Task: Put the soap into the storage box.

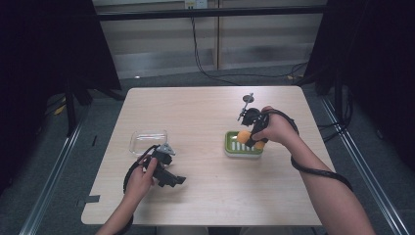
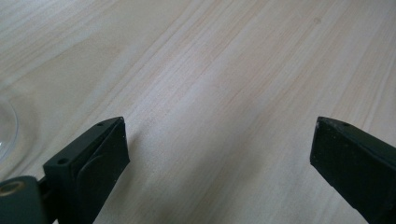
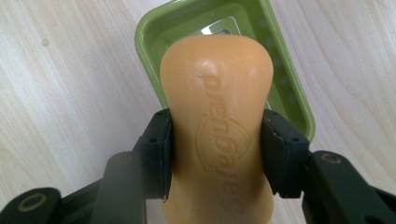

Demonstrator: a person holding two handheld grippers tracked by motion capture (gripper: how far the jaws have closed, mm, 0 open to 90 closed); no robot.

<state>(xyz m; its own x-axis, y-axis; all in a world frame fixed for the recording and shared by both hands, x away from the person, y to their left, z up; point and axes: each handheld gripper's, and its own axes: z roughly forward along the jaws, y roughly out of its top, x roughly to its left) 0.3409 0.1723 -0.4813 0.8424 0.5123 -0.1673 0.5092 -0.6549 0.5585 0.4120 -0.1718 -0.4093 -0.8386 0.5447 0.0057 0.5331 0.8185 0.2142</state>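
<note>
Pale wood-grain table [image 1: 205, 196] fills the near ground, with dark curtains at both sides and a grey floor with loose cables beyond the far edge.

Nearest the person, the left gripper [image 1: 172, 180] lies low at the table's front left, pointing toward the middle. In the left gripper view its jaws stand wide apart over bare wood, holding and touching nothing. A clear plastic lid [image 1: 148, 141] rests just beyond it, empty side up as far as I can tell.

Farther out on the right, the right gripper [image 1: 250, 138] is clamped on an orange soap bar [image 3: 217, 126]. In the right gripper view the two black pads press on the bar's narrowed waist from either side, and the moulded lettering faces the camera. The bar hangs directly over the green soap dish [image 3: 152, 32], whose slotted clear insert [image 3: 217, 29] peeks out past the bar's far end. From the high view the soap looks low, at or just above the dish [image 1: 231, 148]; whether it touches the insert I cannot tell.

The step in hand looks like seating the soap in the dish. To do it well, I would keep the bar's long side lined up with the dish's long side, centre it between the green walls, and lower it flat rather than end first. Soap is slick, so the grip should hold firm until the bar rests on the insert, then the jaws should part evenly and lift straight up, so neither pad drags the bar or tips the light dish.
</note>
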